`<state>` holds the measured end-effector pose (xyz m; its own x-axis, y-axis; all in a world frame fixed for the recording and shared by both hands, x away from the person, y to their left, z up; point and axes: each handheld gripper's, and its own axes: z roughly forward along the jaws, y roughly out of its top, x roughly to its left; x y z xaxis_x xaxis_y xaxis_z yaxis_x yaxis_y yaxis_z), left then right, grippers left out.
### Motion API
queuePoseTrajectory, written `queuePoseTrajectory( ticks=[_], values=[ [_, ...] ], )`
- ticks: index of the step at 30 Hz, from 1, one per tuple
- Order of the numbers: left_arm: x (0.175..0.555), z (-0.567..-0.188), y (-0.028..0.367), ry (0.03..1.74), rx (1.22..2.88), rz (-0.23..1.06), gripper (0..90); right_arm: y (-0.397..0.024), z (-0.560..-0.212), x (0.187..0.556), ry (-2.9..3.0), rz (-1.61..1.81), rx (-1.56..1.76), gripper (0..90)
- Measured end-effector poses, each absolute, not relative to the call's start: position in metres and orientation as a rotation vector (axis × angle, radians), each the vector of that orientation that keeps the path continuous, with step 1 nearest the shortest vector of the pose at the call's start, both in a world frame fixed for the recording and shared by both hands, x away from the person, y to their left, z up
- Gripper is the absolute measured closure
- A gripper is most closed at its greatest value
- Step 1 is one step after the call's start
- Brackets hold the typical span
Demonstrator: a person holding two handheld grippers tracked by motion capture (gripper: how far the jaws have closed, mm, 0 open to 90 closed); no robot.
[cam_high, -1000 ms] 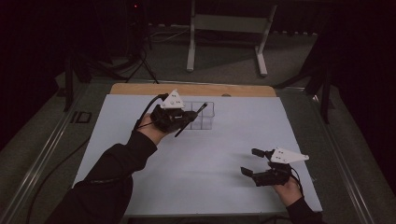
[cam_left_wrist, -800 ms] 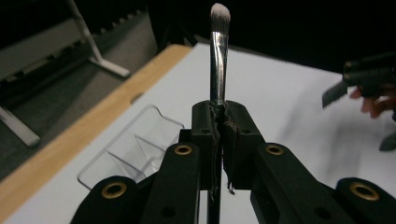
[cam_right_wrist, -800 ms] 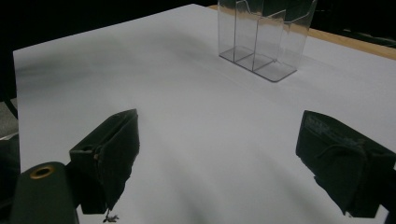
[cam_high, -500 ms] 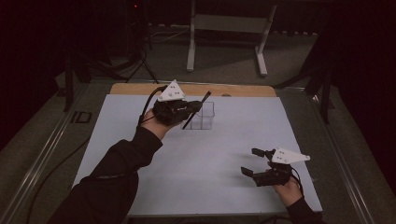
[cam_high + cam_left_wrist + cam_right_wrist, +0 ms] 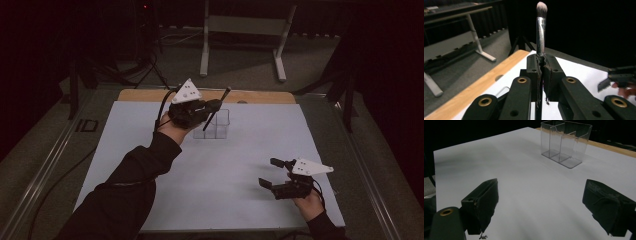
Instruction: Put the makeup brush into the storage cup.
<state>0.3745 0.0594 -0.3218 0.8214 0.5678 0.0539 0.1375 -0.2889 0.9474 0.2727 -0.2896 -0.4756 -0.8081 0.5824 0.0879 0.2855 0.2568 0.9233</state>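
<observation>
My left gripper (image 5: 214,106) hovers at the far middle of the table, shut on a thin black makeup brush (image 5: 218,107). The brush slants, bristle end up and away, its lower end over a clear plastic organizer (image 5: 220,131) with several compartments. In the left gripper view the jaws (image 5: 541,59) pinch the silver ferrule and the brush (image 5: 541,22) stands upright with its pale bristle tip on top. My right gripper (image 5: 267,172) rests low at the near right, open with nothing between its fingers. In the right gripper view its pads (image 5: 484,197) stand wide apart and the organizer (image 5: 565,143) lies farther off.
A white sheet (image 5: 225,175) covers the table, with a strip of bare wood (image 5: 260,96) along the far edge. A metal stand (image 5: 240,30) is on the floor beyond the table. A cable (image 5: 60,175) trails off the left side.
The left gripper has risen and shifted right with the brush, from beside the organizer to above it. The right gripper has stayed where it was.
</observation>
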Motion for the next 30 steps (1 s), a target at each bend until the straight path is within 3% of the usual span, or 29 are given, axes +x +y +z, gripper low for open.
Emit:
queuePoseTrajectory(
  ticks=[30],
  values=[
    [0.425, -0.347, 0.054, 0.586, 1.602, 0.504, 85.5, -0.290, -0.475, 0.273, 2.259, 1.573, 0.810, 13.4]
  ],
)
